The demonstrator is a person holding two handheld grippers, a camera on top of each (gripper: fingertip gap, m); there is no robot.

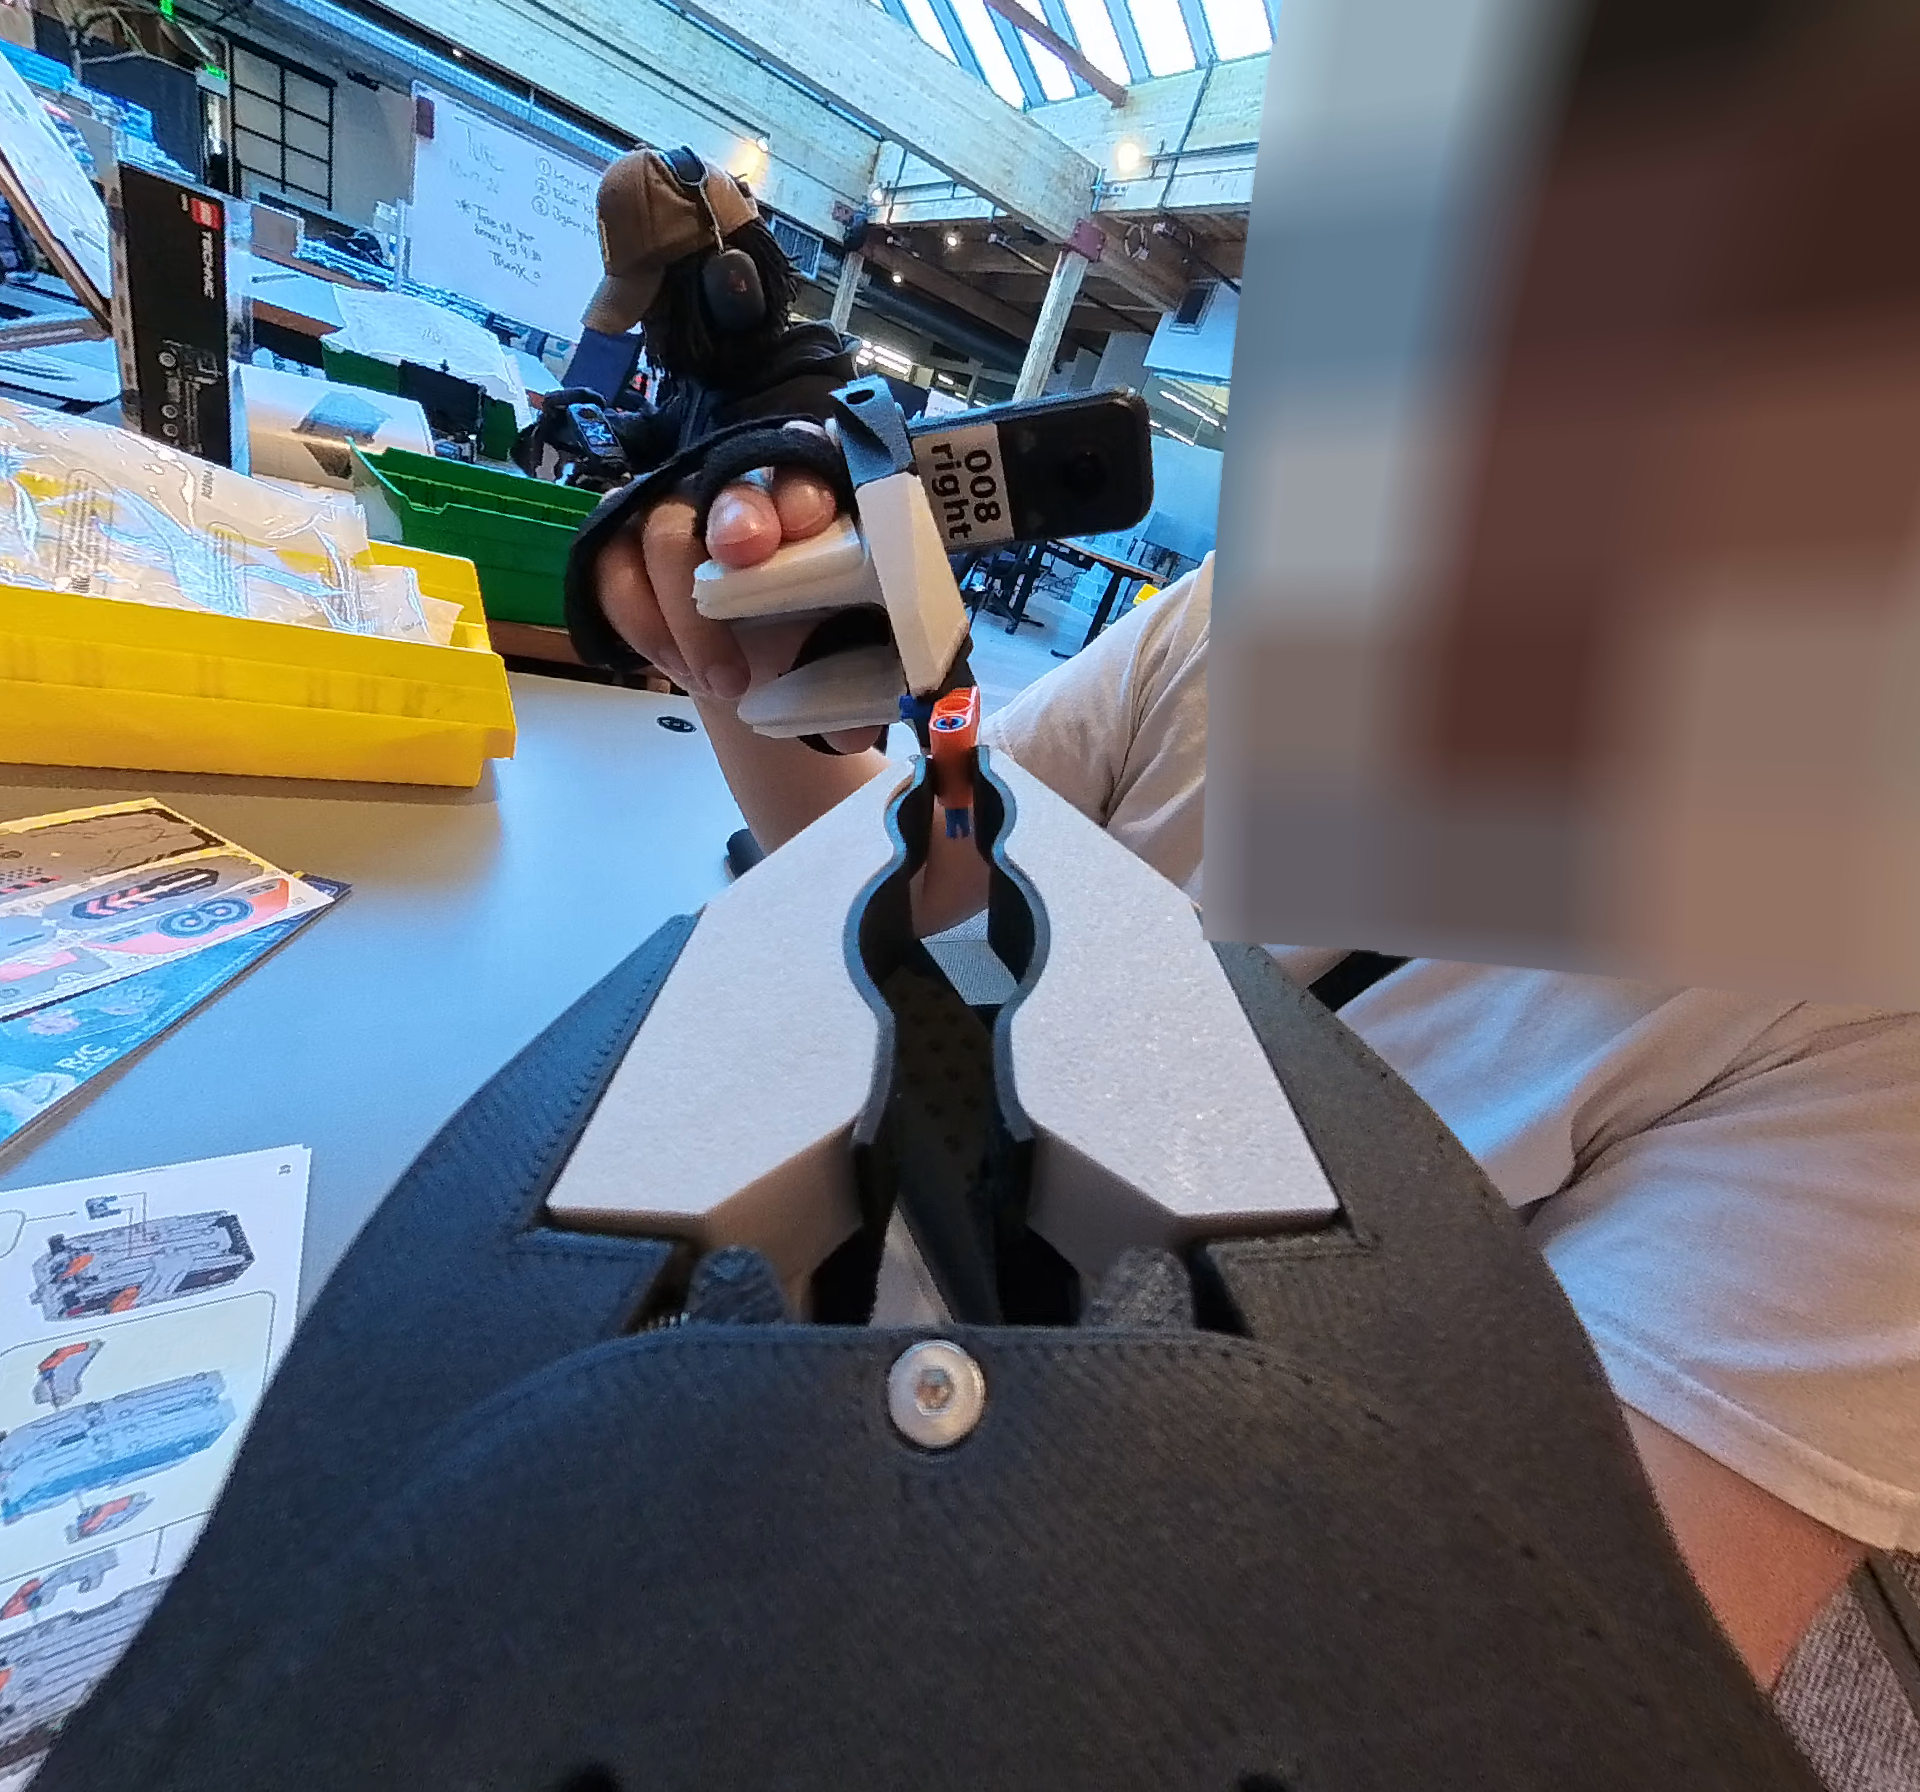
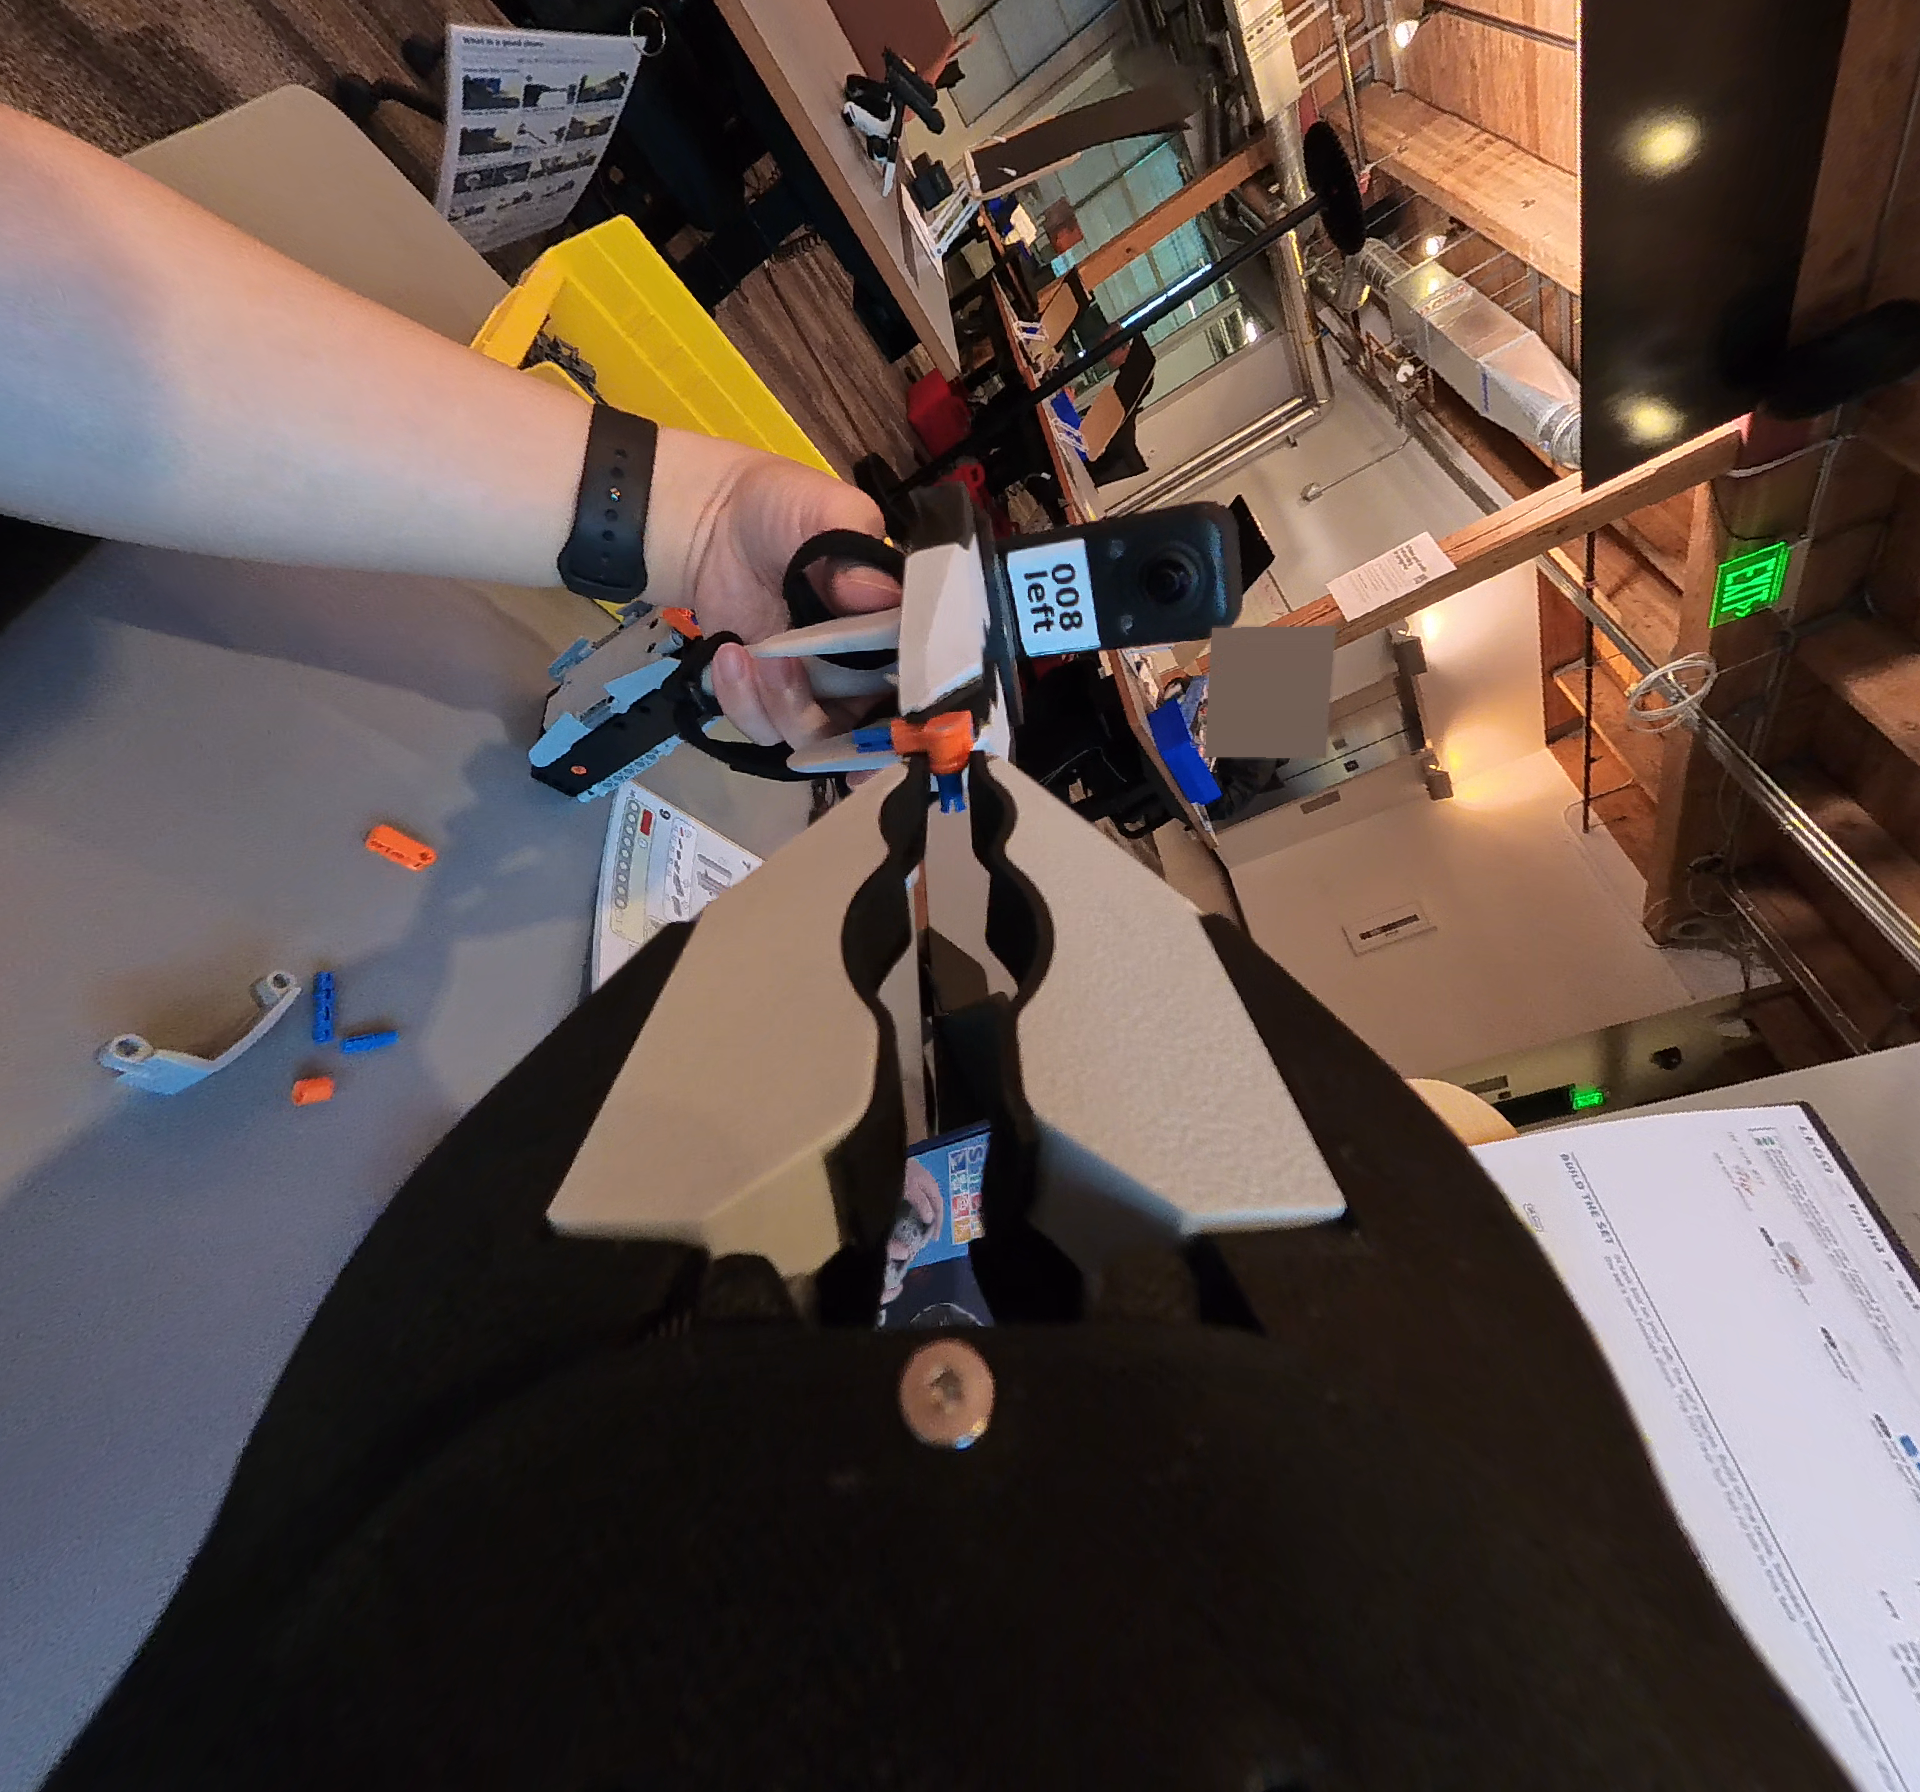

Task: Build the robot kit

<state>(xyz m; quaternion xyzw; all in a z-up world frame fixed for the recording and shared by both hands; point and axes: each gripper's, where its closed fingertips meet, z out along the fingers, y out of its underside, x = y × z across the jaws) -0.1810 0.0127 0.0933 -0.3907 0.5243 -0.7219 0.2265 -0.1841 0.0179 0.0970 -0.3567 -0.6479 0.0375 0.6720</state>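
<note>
Workshop hall, skylights overhead; grey tabletop below both of my tools, which are raised above it and meet tip to tip.

Left tool: clenched on a small orange connector piece with blue pins, pinched at the very fingertips. In the left wrist view its long axis runs roughly up the frame, orange end sticking out past the tips toward the right tool.

Right tool: nearly closed on the same orange-and-blue piece, seen in the right wrist view just above centre. Both tools grip the one item from opposite sides; whether the right grips the orange body or only a blue pin, I cannot tell.

Loose on the tabletop, left of the right wrist frame: partly built grey-black model, orange beam, grey curved bracket, blue pins, small orange bush. Yellow bin and instruction sheets lie at the left in the left wrist view.
</note>
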